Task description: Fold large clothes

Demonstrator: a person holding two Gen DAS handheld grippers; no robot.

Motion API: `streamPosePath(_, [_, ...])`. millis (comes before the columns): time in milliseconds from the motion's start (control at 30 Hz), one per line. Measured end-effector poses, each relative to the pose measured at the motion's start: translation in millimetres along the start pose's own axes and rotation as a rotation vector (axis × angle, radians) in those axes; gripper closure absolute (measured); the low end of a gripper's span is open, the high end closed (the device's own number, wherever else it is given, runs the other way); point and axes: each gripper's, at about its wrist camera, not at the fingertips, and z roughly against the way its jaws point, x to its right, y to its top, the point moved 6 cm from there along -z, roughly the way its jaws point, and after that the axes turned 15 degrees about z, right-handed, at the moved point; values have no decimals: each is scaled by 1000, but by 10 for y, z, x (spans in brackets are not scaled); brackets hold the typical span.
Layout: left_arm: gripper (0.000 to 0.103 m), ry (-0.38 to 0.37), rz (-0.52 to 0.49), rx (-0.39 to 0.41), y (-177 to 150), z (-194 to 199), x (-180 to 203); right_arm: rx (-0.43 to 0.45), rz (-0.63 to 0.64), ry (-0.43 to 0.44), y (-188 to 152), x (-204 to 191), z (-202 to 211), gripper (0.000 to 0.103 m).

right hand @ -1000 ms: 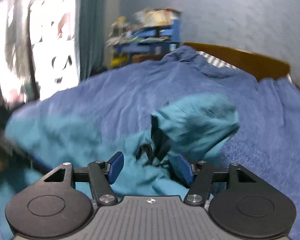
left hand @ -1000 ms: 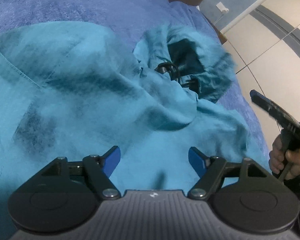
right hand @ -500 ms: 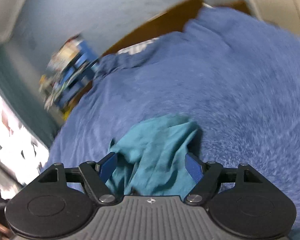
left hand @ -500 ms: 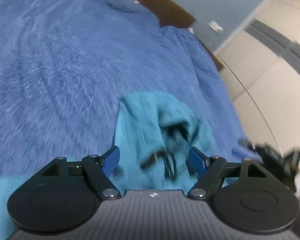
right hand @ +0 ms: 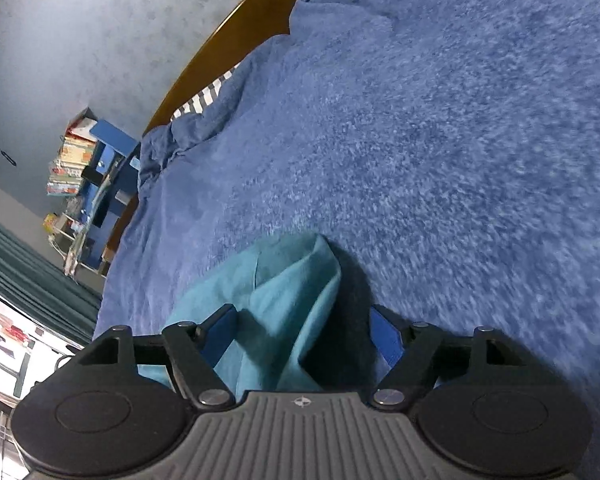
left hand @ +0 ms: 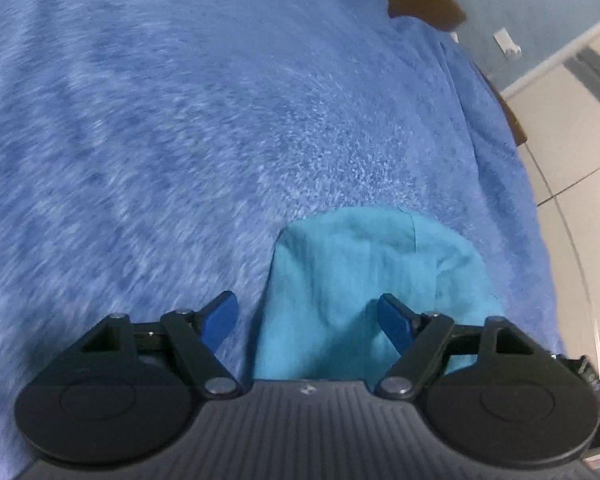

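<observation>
Since a second ago both my views have swung off the spread-out garment: now only one teal hood-like end of the hoodie (left hand: 364, 280) shows, low in frame on the blue bed blanket (left hand: 180, 120). My left tool (left hand: 306, 318) tilts down over it, its two blue pads apart, cloth lying between them unpinched. My right tool (right hand: 304, 334) has rolled, so the wooden headboard (right hand: 236, 36) slants; its pads stand apart around one teal fold, not pressing it.
</observation>
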Motion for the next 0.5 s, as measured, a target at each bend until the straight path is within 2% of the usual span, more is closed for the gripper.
streamPosePath(67, [25,-14,-5,13,54,-114,52,14,4,-6,22,26,-123,36])
streamPosePath(100, [25,-21,-7,14,75,-165,77,20,9,-8,36,31,-183,50])
streamPosePath(133, [35,-25,-13,8,75,-199,107,19,14,-6,58,18,-211,66])
streamPosePath(167, [52,-43,-31,-7,76,-233,151,14,25,-2,65,-7,-266,70])
streamPosePath(200, [78,-56,-52,-30,52,-235,205,20,51,-5,76,-54,-291,76])
streamPosePath(233, [88,-61,-78,-27,38,-209,251,32,83,-5,91,-114,-273,82])
streamPosePath(300, [103,-94,-147,21,4,-16,384,56,114,-1,136,-233,-137,86])
streamPosePath(433, [103,-246,-164,122,-55,710,551,116,147,52,250,-507,335,88])
streamPosePath(500, [103,-314,-196,133,-183,1106,567,138,186,87,284,-670,594,88])
